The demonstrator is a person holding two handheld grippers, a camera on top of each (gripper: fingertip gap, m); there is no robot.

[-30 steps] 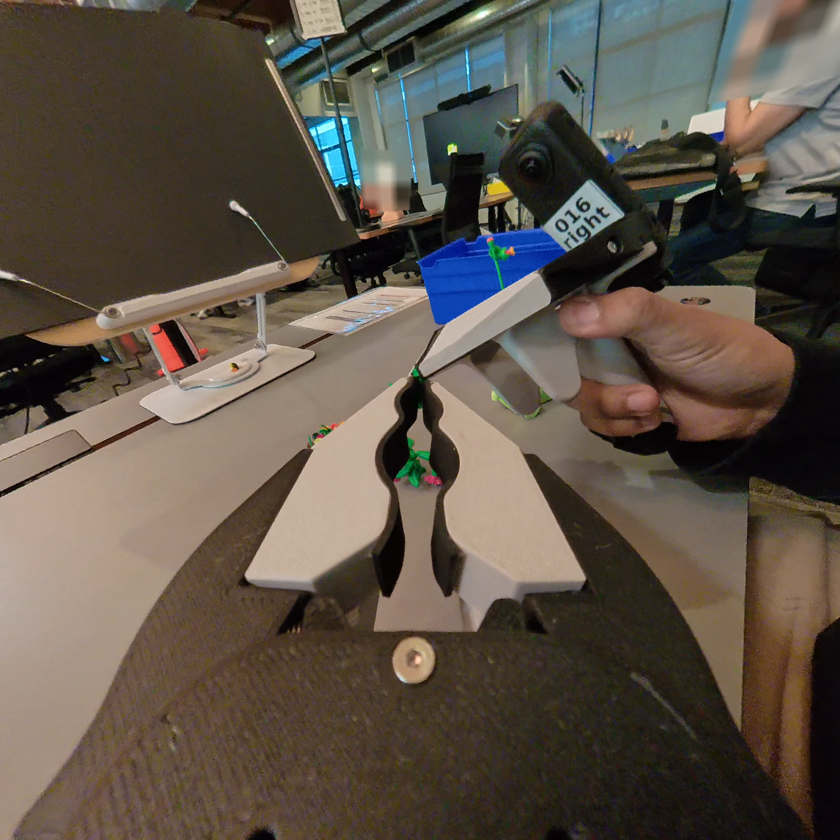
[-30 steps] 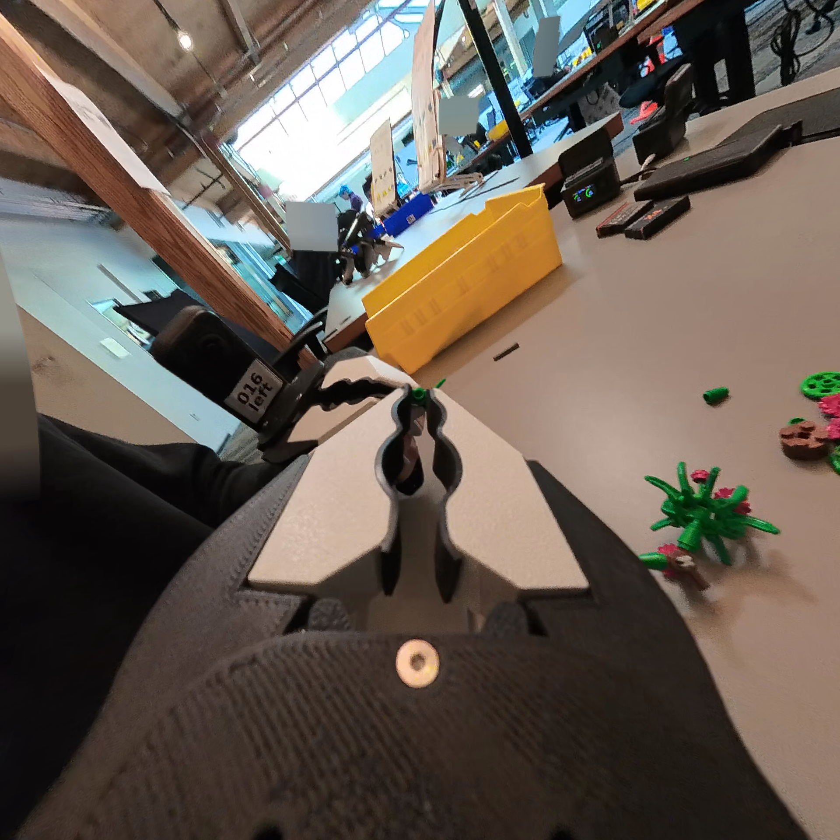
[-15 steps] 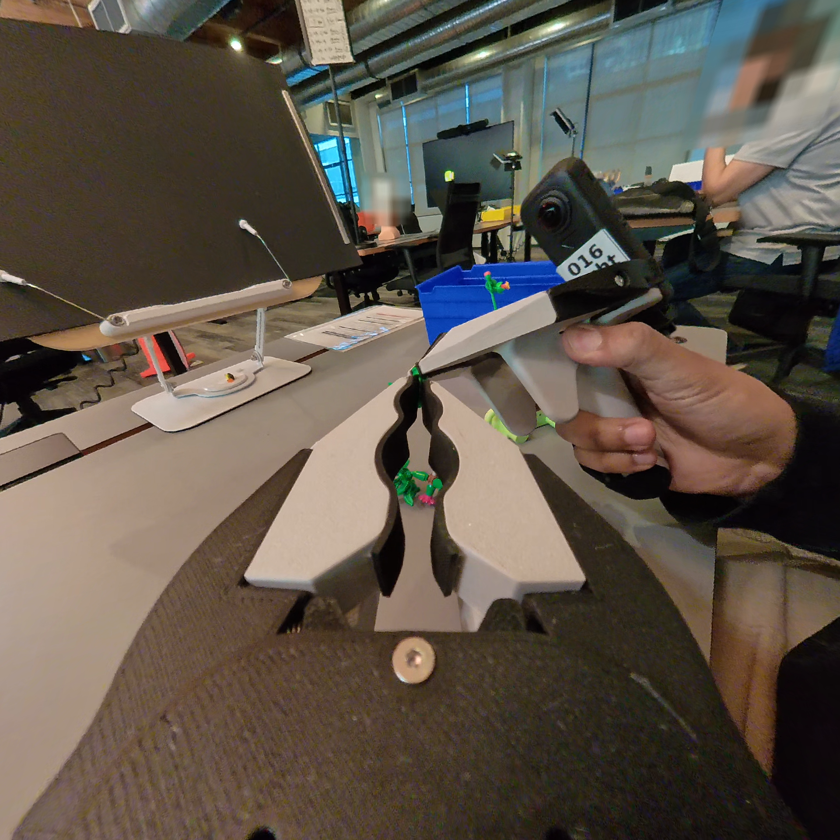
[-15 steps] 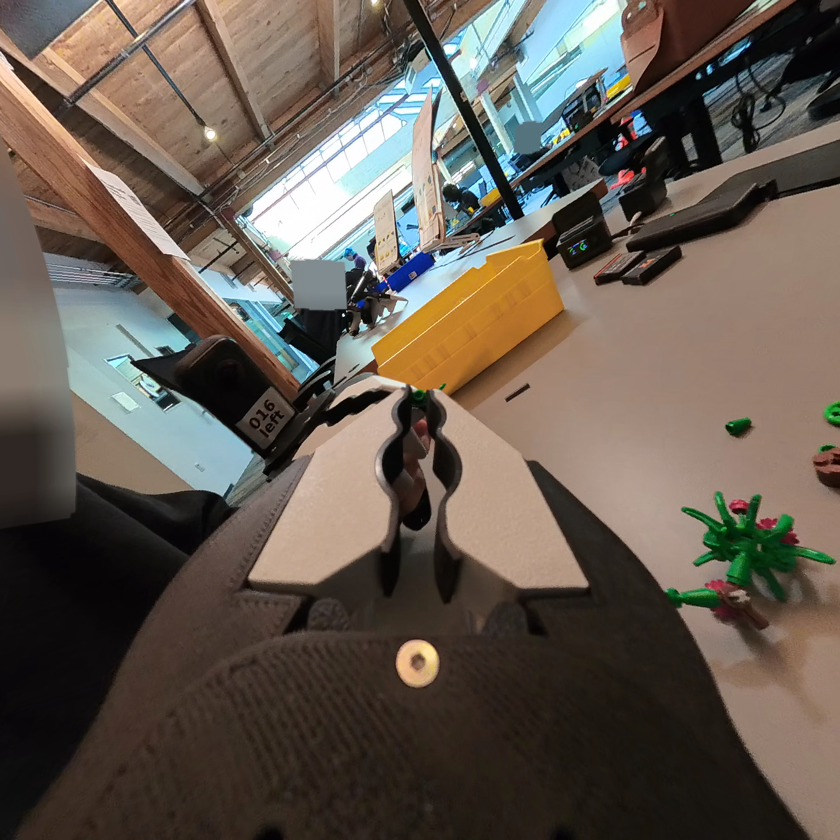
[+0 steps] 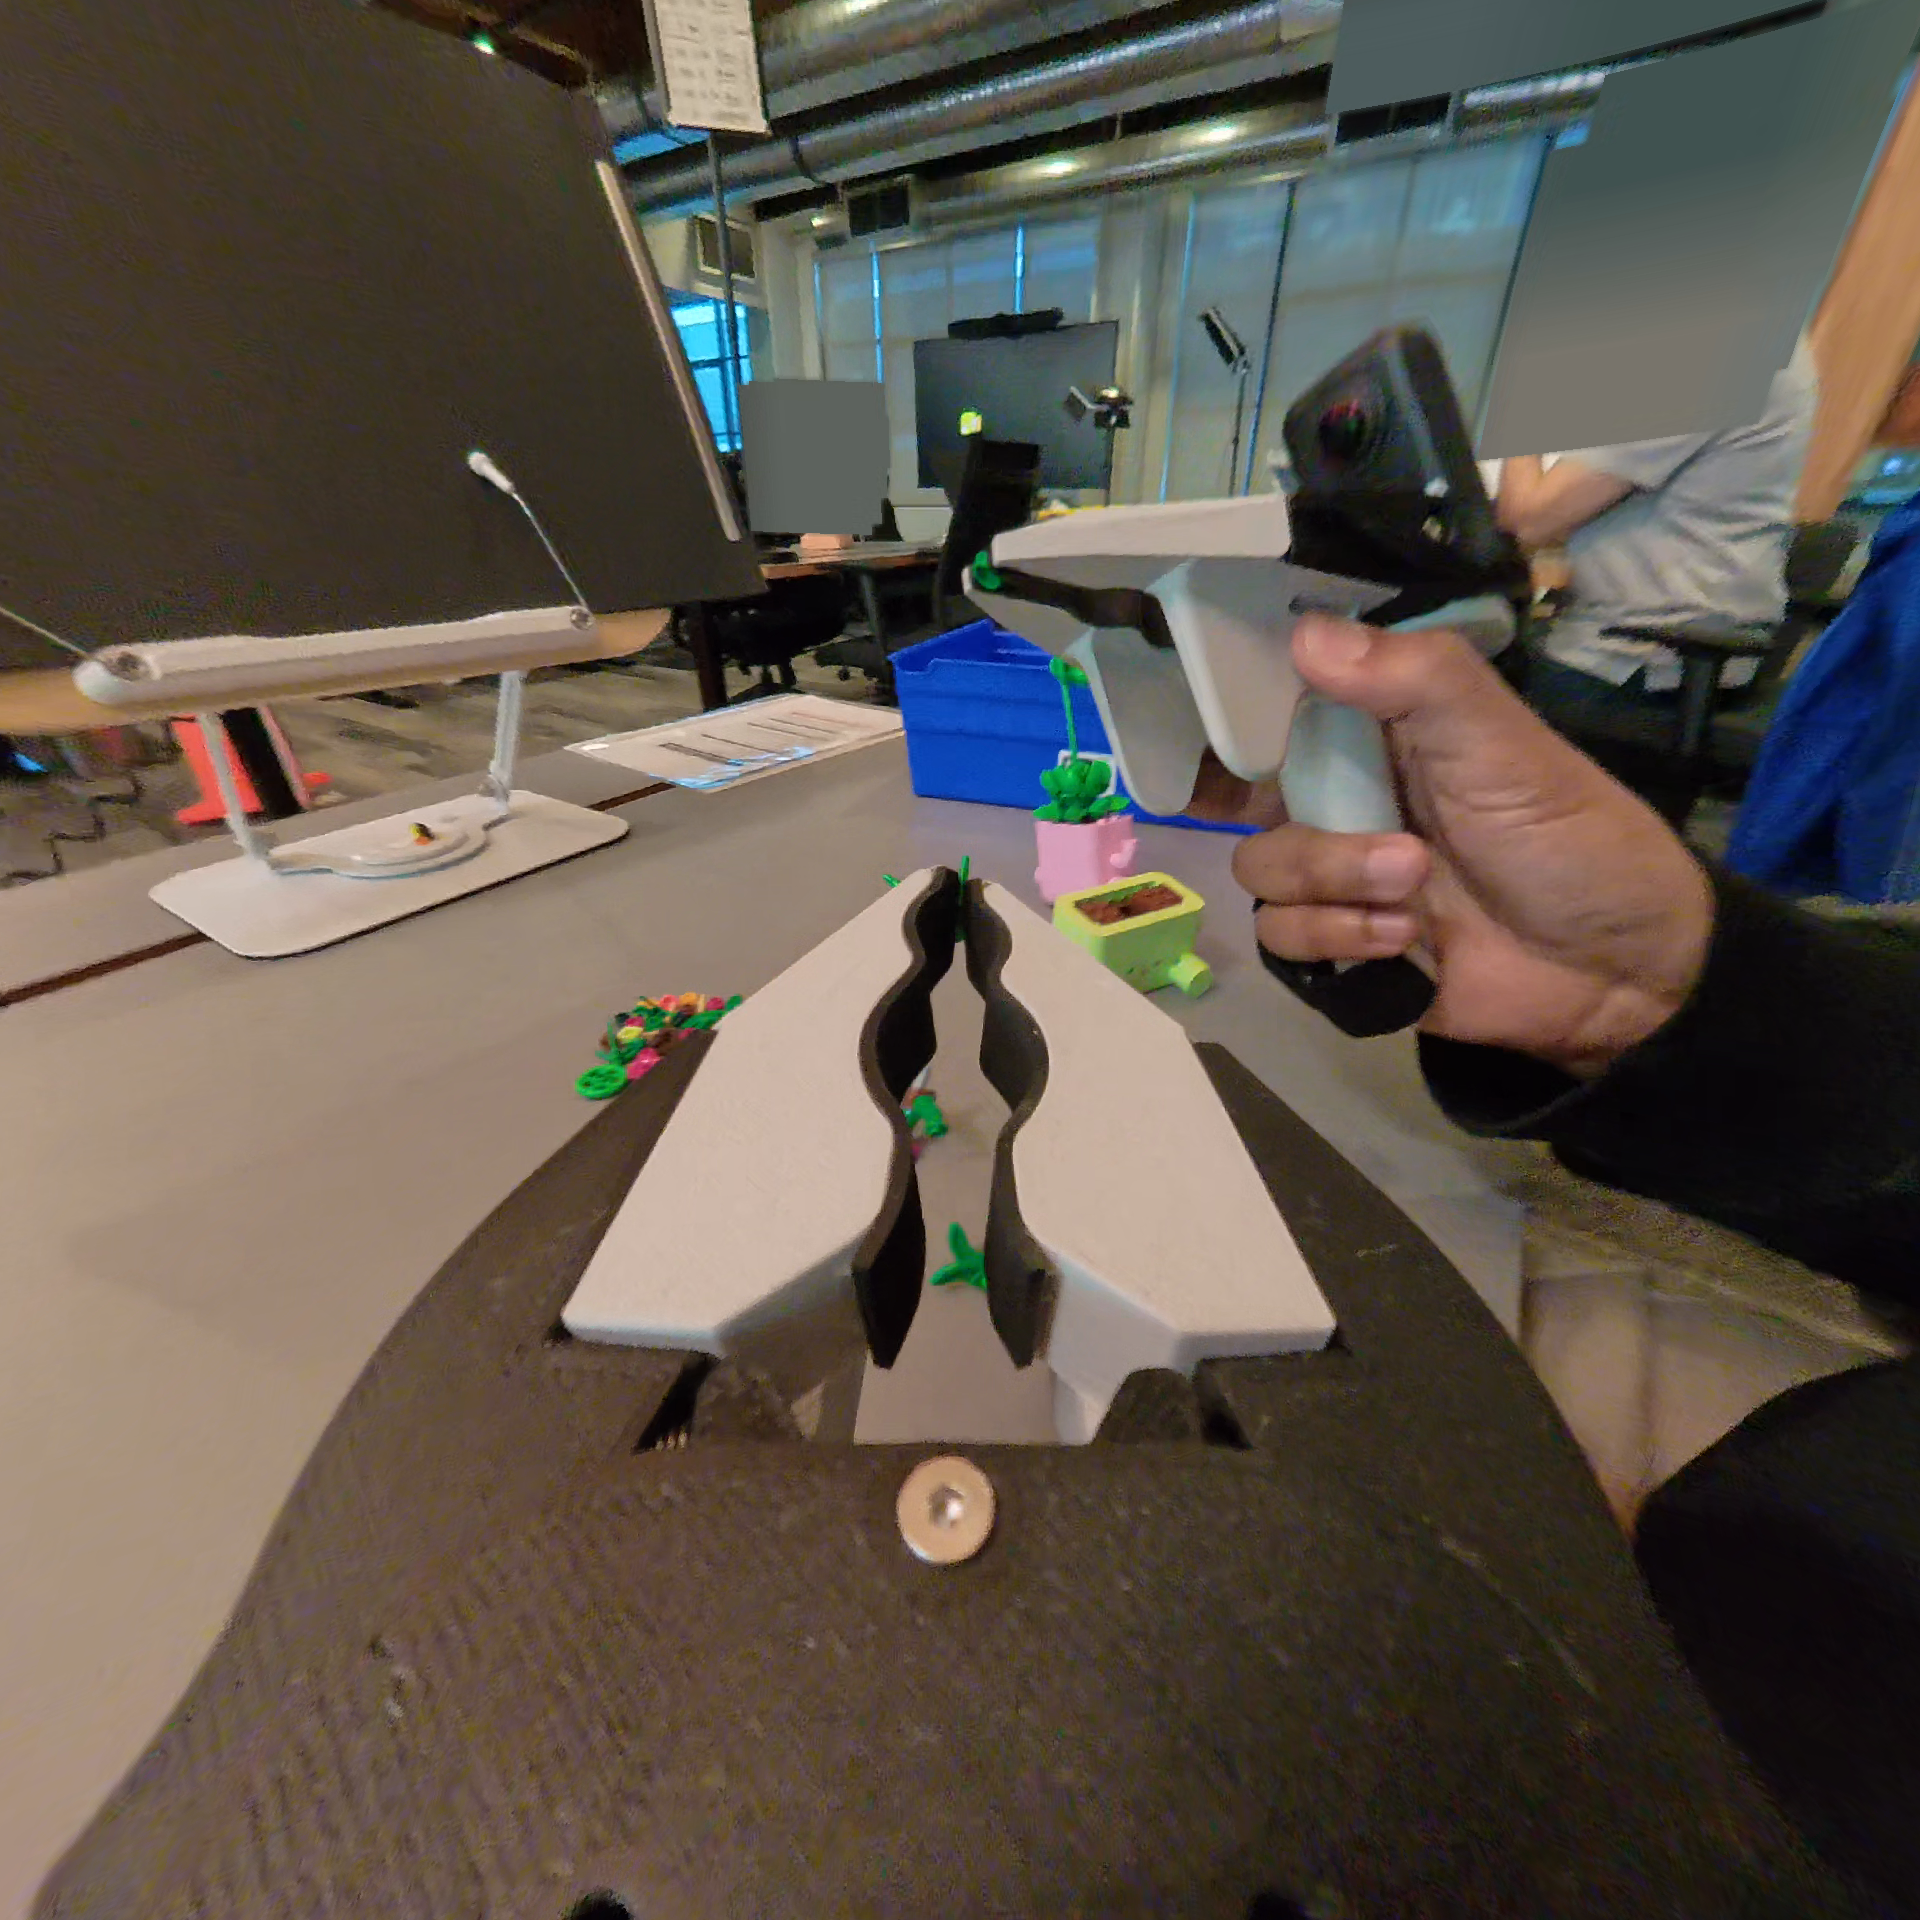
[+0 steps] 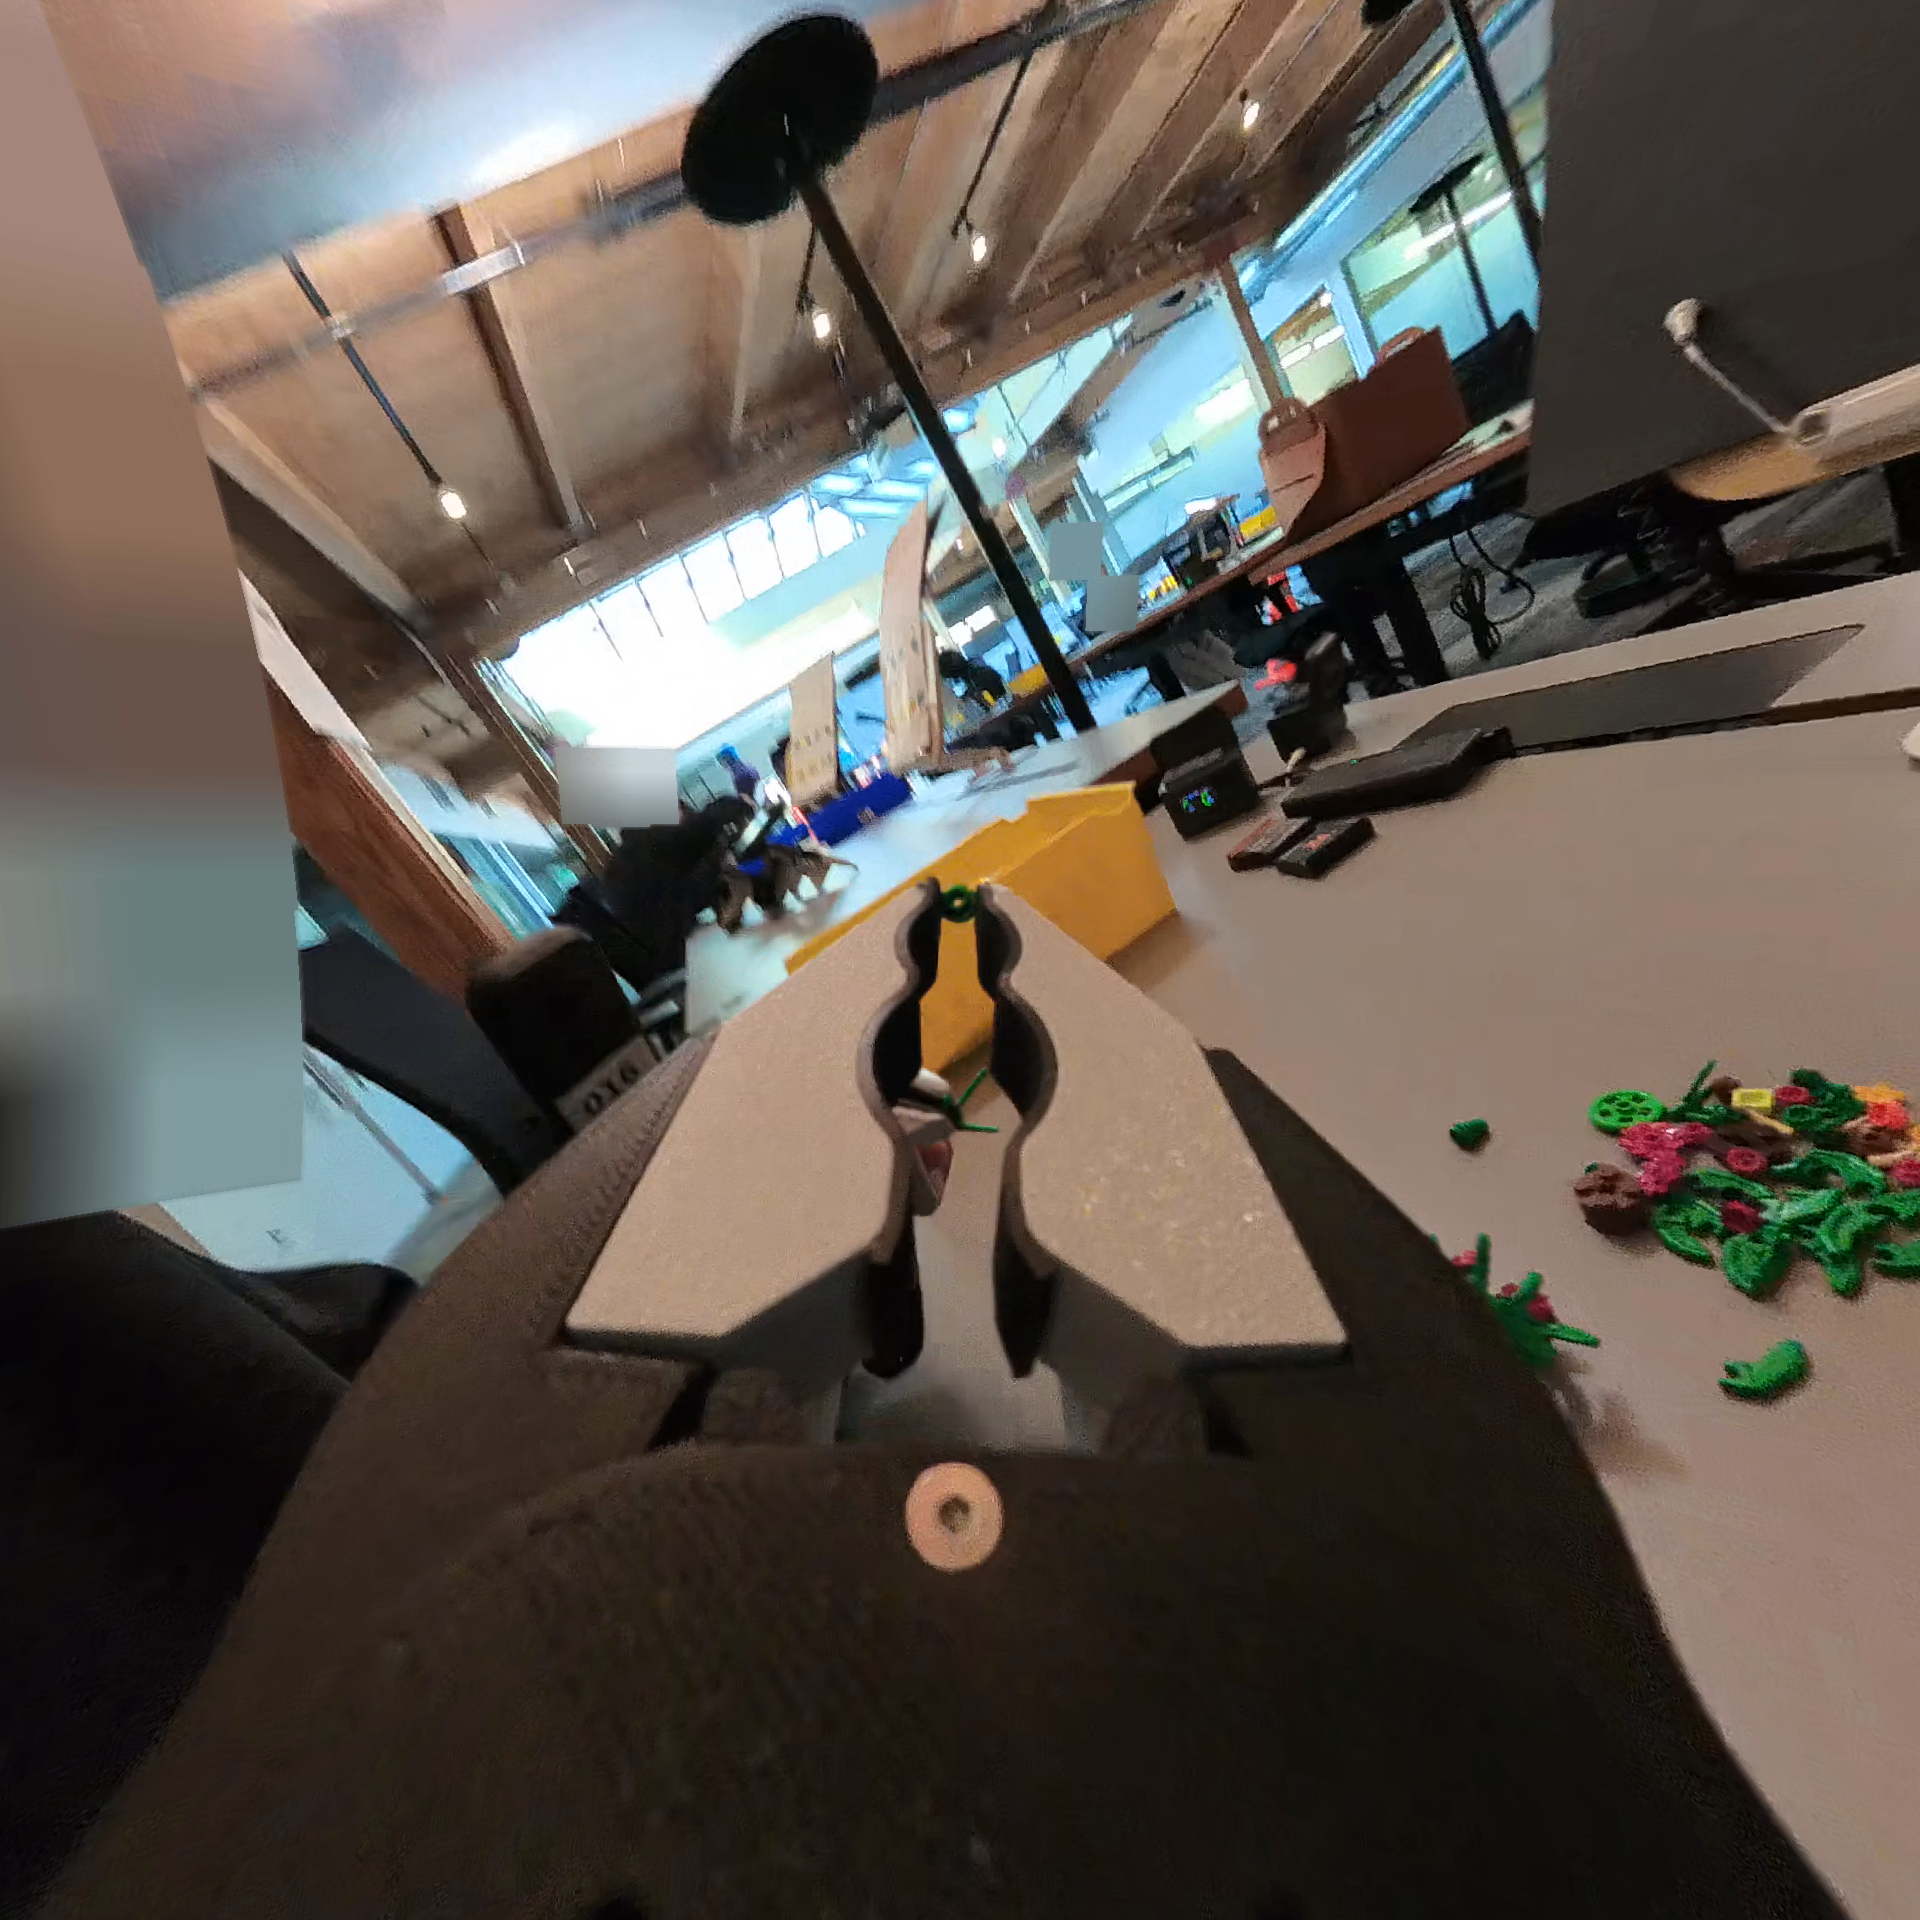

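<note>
Left wrist view: the left gripper points forward above a grey table. Its two grey fingers are almost together at the tips, pinching a thin green plant piece that sticks up between them. Farther back along the fingers the gap widens, and small green bits on the table show through it. Just beyond the fingertips and a little right stand a pink pot with a leafy green stem and a lime-green planter filled with brown. A small heap of colourful toy flower parts lies on the table left of the fingers. Up and to the right, a hand holds the right gripper in the air, well above the table, with a small green piece nipped at its closed tips. A blue bin sits behind it, and a dark board on a white stand rises at left.

Right wrist view: the picture is blurred. The right gripper has its fingertips nearly closed on the small green ring-shaped piece. Through the wider gap lower down, part of the left gripper and its green stem appear. A yellow bin lies on the table beyond the tips. A pile of green, red and brown flower parts is well off to the right.
</note>
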